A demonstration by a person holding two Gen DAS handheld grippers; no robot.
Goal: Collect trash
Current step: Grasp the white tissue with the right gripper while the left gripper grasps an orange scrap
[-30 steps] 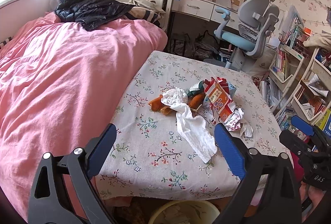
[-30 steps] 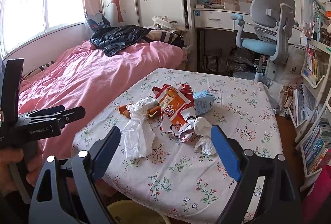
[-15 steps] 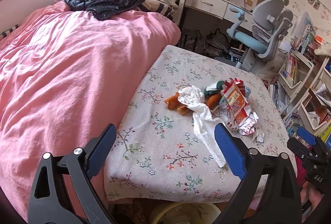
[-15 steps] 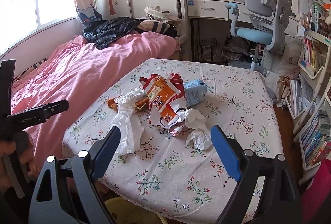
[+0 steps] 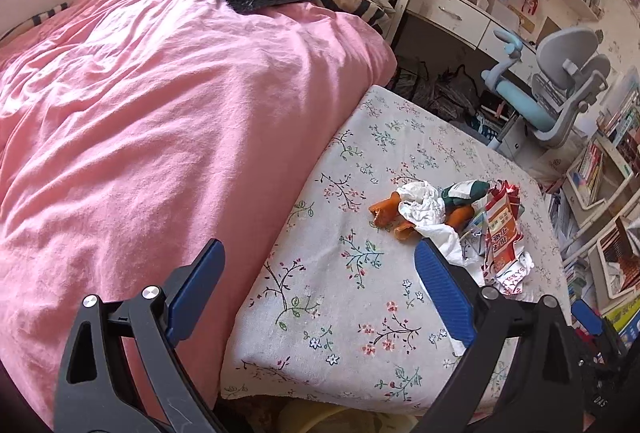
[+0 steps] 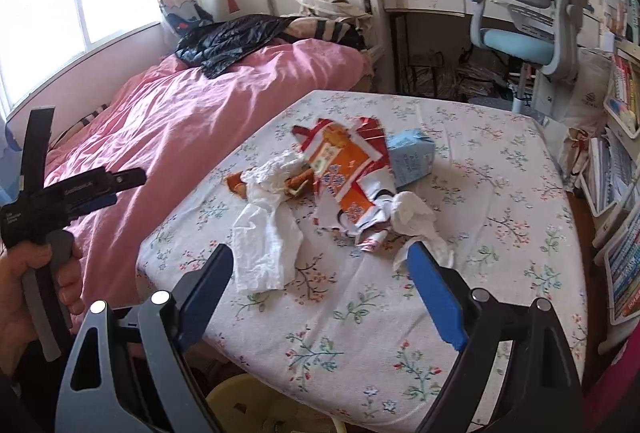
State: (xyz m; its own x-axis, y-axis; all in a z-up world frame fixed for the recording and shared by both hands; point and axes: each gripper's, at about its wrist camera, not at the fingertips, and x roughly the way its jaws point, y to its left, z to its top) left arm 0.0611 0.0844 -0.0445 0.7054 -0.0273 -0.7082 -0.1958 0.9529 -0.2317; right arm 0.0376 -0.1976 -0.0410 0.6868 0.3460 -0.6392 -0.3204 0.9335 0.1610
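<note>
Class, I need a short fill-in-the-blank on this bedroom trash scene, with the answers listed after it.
1. The trash lies on a table covered by a ____ cloth.
2. Both the left tool and right tool are ____.
3. The bed cover is ____.
4. The small carton is light ____.

Missing words: floral; open; pink; blue

Bare tablecloth lies open before my spread right gripper up to the trash heap, with the bed crowding the table's left edge.
</note>
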